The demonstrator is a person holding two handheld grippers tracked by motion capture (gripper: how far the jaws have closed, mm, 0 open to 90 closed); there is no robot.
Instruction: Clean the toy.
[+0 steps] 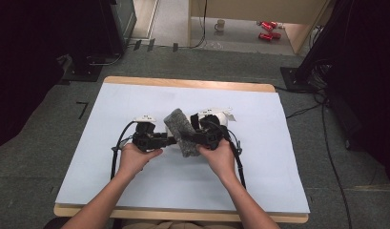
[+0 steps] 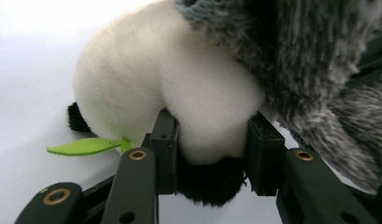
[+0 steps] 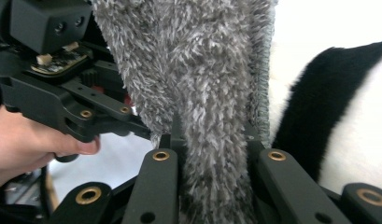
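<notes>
Right gripper (image 3: 212, 140) clamped on grey fuzzy cloth (image 3: 193, 70). Black-and-white plush toy (image 3: 338, 116) just behind at right. Left gripper (image 3: 62, 84), hand-held, at left, close against cloth.

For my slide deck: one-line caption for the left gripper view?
Left claw pinching a white-and-black plush panda beside a fuzzy grey cloth.
</notes>
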